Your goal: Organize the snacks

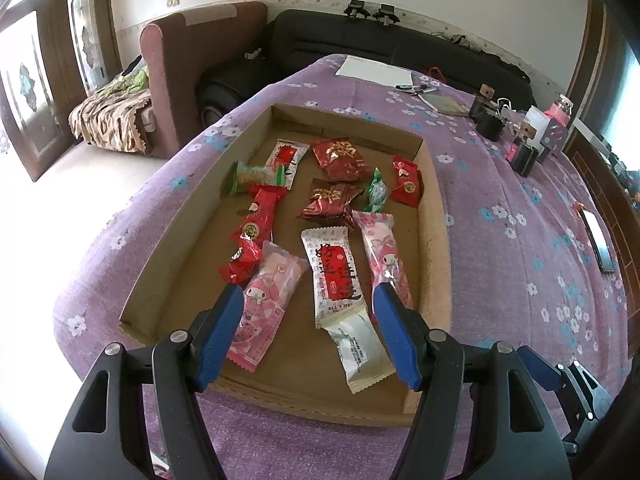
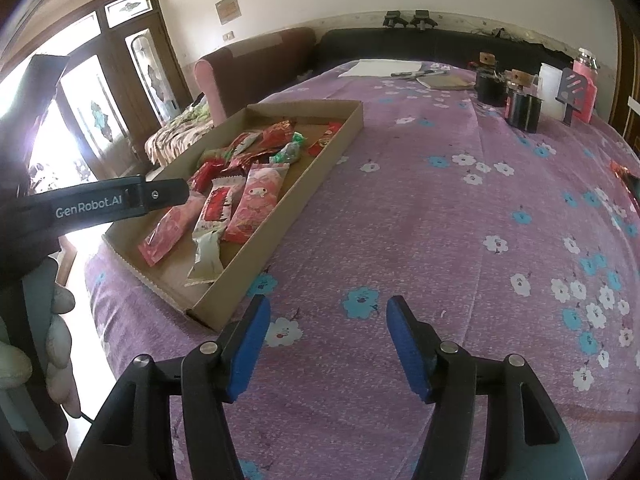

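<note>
A shallow cardboard tray lies on the purple flowered cloth and holds several snack packets. Nearest are a white and red packet, a pink cartoon packet to its left and another pink one to its right. Red packets and green ones lie further back. My left gripper is open and empty, hovering above the tray's near end over the white packet. My right gripper is open and empty over bare cloth, right of the tray. The left gripper's body shows in the right wrist view.
At the far end of the table are white paper, pens, a notebook, dark jars and a pink bottle. A phone lies at the right edge. A sofa stands behind.
</note>
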Action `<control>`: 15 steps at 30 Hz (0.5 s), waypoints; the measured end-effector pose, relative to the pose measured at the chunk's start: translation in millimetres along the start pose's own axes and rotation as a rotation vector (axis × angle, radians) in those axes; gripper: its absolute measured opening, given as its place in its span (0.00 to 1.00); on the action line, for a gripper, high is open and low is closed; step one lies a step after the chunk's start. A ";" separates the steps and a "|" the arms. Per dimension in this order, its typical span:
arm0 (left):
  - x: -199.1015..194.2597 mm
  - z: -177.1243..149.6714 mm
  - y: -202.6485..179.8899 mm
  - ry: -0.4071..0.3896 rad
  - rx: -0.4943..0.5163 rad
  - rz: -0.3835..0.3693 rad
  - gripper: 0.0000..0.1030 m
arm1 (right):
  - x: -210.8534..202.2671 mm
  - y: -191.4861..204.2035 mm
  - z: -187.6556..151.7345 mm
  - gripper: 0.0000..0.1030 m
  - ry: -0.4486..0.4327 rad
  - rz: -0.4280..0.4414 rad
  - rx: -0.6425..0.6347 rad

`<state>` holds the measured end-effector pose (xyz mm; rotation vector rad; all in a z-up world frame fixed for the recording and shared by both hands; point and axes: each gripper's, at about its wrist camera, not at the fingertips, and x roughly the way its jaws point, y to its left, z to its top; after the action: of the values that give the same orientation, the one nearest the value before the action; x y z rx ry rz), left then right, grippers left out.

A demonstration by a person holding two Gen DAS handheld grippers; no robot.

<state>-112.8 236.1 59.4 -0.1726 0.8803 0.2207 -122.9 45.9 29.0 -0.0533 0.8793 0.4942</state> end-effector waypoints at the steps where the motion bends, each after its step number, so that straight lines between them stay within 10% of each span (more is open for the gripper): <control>1: 0.4 -0.2 0.5 0.001 -0.002 -0.002 0.65 | 0.6 1.1 -0.2 0.61 0.002 -0.001 -0.003; 15: -24.8 -0.8 17.3 -0.128 -0.055 0.029 0.65 | -2.8 25.7 3.2 0.61 -0.013 -0.022 -0.084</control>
<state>-133.2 249.6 77.2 -0.1952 0.7507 0.2804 -133.4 68.4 37.2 -0.1366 0.8441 0.5099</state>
